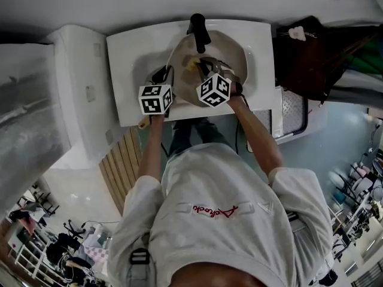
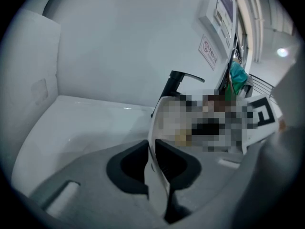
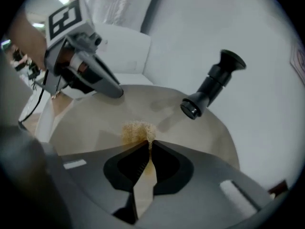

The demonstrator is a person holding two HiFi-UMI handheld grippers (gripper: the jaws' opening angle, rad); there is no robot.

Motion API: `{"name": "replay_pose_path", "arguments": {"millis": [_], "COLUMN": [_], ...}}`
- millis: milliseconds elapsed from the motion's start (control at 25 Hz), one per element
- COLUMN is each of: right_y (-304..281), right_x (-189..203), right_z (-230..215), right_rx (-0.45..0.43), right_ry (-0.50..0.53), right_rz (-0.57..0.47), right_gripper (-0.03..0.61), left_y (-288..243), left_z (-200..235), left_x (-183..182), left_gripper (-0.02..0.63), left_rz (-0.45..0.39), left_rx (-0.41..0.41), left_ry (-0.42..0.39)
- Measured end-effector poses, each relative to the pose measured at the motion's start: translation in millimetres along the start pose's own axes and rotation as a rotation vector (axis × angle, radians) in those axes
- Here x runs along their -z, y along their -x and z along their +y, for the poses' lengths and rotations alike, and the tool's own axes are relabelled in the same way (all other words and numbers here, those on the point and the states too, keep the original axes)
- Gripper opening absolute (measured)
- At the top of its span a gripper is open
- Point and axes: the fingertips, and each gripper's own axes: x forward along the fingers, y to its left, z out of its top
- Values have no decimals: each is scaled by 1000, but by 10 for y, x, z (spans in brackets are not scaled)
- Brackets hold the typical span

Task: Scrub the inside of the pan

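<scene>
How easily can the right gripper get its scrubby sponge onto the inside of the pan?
Easily, it seems. The right gripper pinches the sponge right at the open inside of the pan. The tap hangs farther back, and the left gripper clamps the pan's rim off to one side.

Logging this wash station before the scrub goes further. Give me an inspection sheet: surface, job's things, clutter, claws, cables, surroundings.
Surface: white sink, black faucet over it.
Job's things: pan tipped up in the sink, its beige inside facing the person; yellowish scrubber against that inside.
Clutter: dark bag beside the sink.
Claws: left claw shut on the pan's rim; right claw shut on the scrubber.
Cables: one dark cable hanging by the left claw.
Surroundings: white wall behind the sink; wooden slats below it.
</scene>
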Motion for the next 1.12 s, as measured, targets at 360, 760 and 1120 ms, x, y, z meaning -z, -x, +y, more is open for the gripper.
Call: {"name": "replay_pose_path", "arguments": {"millis": [360, 760, 1120], "right_y": [-194, -330, -433], "right_x": [12, -32, -47], "right_z": [30, -38, -117], "right_rx": [54, 156, 167], "right_ry": [370, 449, 421], "right_rz": [80, 69, 83], "right_gripper": [26, 26, 26], "left_y": [8, 1, -3], "left_z": [0, 8, 2], "left_x": [2, 4, 7], "left_gripper": [46, 46, 46], "left_rz": [-4, 0, -2], "left_rx": [5, 12, 14], "left_ry": [7, 10, 12]}}
